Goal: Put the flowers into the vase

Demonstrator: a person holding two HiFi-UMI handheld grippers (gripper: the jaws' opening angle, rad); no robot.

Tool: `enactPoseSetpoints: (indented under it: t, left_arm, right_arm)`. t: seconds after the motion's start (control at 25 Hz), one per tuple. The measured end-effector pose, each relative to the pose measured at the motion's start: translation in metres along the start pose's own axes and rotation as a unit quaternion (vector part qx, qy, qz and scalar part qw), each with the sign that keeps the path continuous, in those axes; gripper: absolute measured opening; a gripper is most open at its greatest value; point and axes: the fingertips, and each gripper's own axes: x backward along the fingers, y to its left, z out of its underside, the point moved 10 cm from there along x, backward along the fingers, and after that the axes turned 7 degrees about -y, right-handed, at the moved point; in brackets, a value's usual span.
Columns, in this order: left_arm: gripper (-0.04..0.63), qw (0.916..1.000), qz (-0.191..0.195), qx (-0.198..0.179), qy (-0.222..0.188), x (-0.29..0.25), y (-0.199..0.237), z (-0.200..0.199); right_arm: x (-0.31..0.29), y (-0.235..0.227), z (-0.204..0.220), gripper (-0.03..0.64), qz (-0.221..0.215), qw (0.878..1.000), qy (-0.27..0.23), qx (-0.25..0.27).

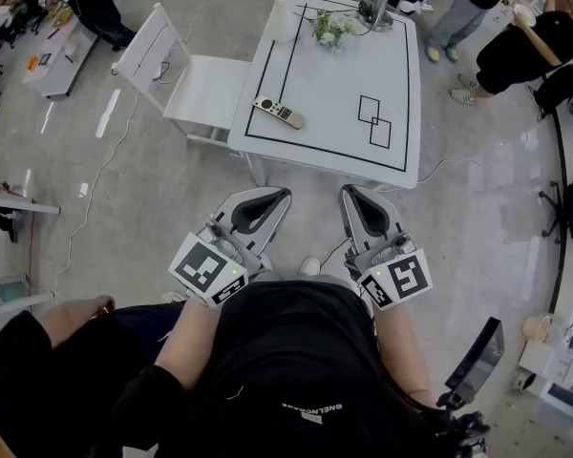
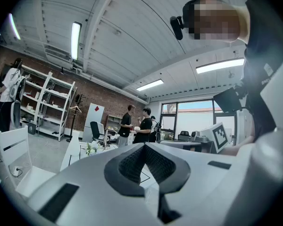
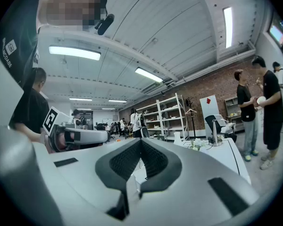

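A small bunch of white flowers (image 1: 329, 29) lies at the far end of the white table (image 1: 401, 113), beside a white vase (image 1: 285, 15) on the far left corner. Both grippers are held level in front of the person, short of the table's near edge. The left gripper (image 1: 267, 197) is shut and holds nothing. My right gripper (image 1: 351, 194) is also shut and holds nothing. The left gripper view shows its jaw tips (image 2: 145, 145) meeting, with the flowers (image 2: 89, 148) far beyond. The right gripper view shows its jaw tips (image 3: 141, 140) closed, with the flowers (image 3: 196, 145) and vase (image 3: 177, 137) far off.
A remote (image 1: 279, 113) lies on the table's left side and a stand with cables (image 1: 377, 8) is at its far end. A white chair (image 1: 186, 74) stands left of the table. People stand at the back right (image 1: 516, 46). A cable runs over the floor.
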Motion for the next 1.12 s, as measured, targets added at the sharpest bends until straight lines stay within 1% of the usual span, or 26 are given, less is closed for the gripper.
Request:
enactPoseSetpoints:
  t: [0.4,0.6,0.76,0.8,0.92,0.96,1.08,1.12]
  left_arm:
    - [0.0,1.0,0.005,0.003,0.008,0.006,0.01,0.002]
    - [0.0,0.9999,0.001,0.004,0.013,0.024,0.023,0.005]
    - [0.0,0.9997,0.006,0.013,0.02,0.04,0.035,0.009]
    - [0.0,0.9996,0.008,0.012,0.024,0.045,0.038,0.01]
    - [0.0,0.9988,0.004,-0.012,0.046,0.056,0.046,0.014]
    - [0.0,0.999,0.002,-0.01,0.045,0.059,0.05,0.013]
    - [0.0,0.9993,-0.004,0.031,0.019,0.068,0.065,0.009]
    - [0.0,0.9993,-0.003,0.032,0.016,0.07,0.068,0.008]
  right_arm:
    - [-0.006,0.007,0.002,0.012,0.015,1.0,0.006,-0.003]
    - [-0.015,0.014,0.008,0.014,0.036,0.999,-0.001,-0.03]
    - [-0.027,0.026,0.013,0.014,0.036,0.999,0.0,-0.035]
    - [-0.031,0.03,0.015,0.014,0.033,0.999,0.003,-0.037]
    - [-0.041,0.045,0.023,0.013,0.018,0.999,0.022,-0.031]
    - [-0.043,0.049,0.026,0.012,0.014,0.999,0.029,-0.025]
    - [-0.048,0.061,0.031,0.011,0.004,0.999,0.04,-0.013]
    - [-0.049,0.064,0.031,0.009,0.0,0.999,0.04,-0.008]
